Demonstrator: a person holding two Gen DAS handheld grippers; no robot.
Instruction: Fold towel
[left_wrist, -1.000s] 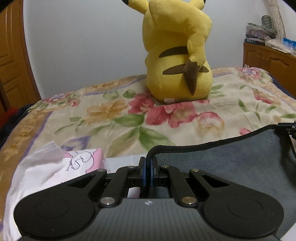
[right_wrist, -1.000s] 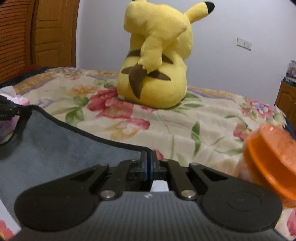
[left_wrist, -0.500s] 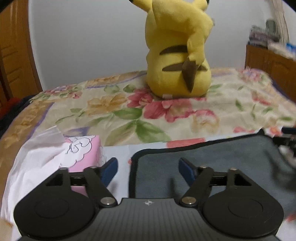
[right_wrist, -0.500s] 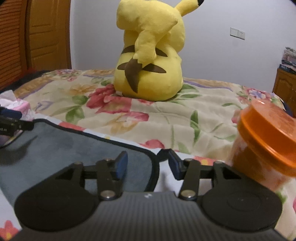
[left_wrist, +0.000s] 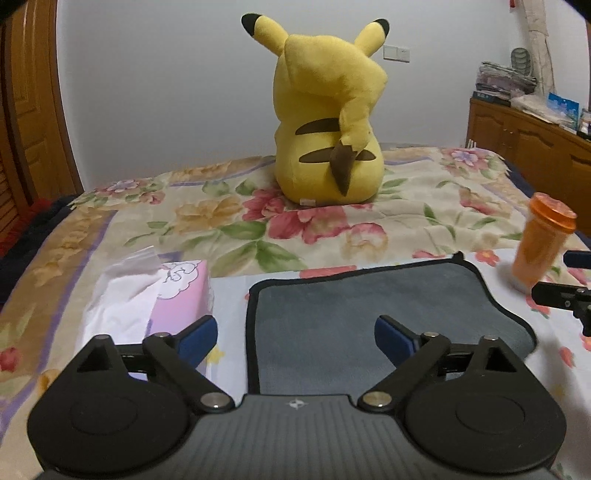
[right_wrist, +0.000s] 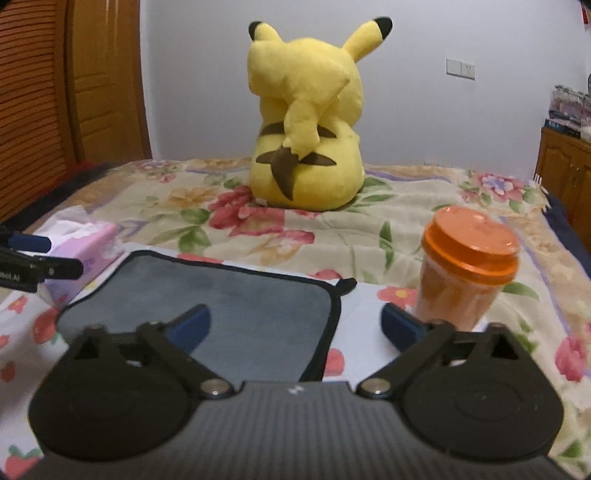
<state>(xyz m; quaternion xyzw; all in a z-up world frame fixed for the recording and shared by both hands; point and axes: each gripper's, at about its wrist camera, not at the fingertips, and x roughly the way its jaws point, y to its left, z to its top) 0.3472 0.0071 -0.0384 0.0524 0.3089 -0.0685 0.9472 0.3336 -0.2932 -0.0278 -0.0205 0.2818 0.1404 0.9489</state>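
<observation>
A grey towel (left_wrist: 369, 310) with a black hem lies flat and folded on the floral bedspread; it also shows in the right wrist view (right_wrist: 221, 302). My left gripper (left_wrist: 295, 338) is open and empty, above the towel's near left part. My right gripper (right_wrist: 295, 325) is open and empty, above the towel's near right edge. The right gripper's fingers (left_wrist: 561, 295) show at the right edge of the left wrist view, and the left gripper's fingers (right_wrist: 40, 266) at the left edge of the right wrist view.
A big yellow plush toy (left_wrist: 327, 122) sits at the back of the bed (left_wrist: 443, 206). A pink tissue box (left_wrist: 173, 295) lies left of the towel. An orange-lidded cup (right_wrist: 465, 273) stands right of it. Wooden cabinets (left_wrist: 535, 147) stand at the far right.
Both grippers were shut on the towel's raised far edge a second ago. They have opened, let it go and pulled back and up. The towel now lies flat.
</observation>
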